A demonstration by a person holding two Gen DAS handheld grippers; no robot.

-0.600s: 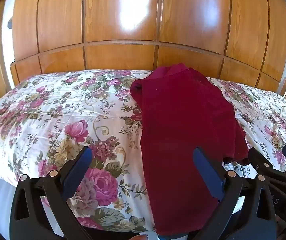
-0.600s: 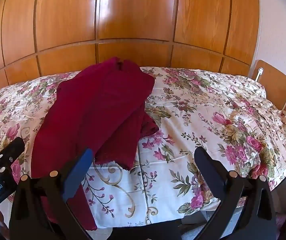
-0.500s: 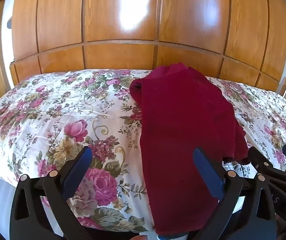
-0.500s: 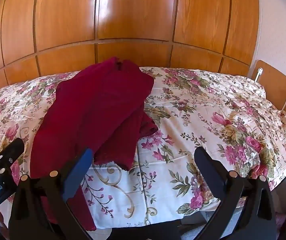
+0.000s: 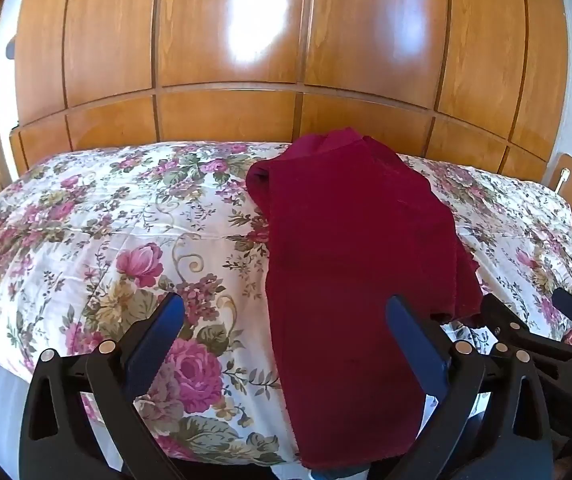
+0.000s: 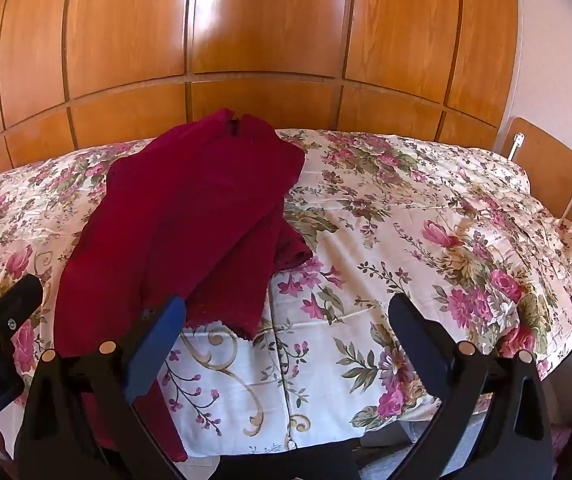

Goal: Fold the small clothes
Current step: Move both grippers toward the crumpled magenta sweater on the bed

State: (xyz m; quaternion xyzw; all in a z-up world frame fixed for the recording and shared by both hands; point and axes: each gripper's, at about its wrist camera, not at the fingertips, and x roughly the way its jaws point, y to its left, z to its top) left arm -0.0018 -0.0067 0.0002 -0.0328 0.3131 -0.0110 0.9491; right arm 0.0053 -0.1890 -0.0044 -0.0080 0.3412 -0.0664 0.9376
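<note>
A bed (image 5: 85,216) covered with a cream quilt printed in pink roses fills the scene, with glossy wooden wardrobe doors (image 5: 229,32) rising behind it. A dark red garment (image 5: 350,240) lies lengthwise on the quilt, running from the far side to the near edge, where its lower end hangs over. One part of it is folded across itself and bunches toward its right side. The left tool (image 5: 283,320) hovers above the garment's near end, jaws spread wide, gripping nothing. The right tool (image 6: 286,322) hovers just to the right, over bare quilt beside the garment's lacy hem, also spread wide and empty. Each tool shows at the edge of the other's view.
</note>
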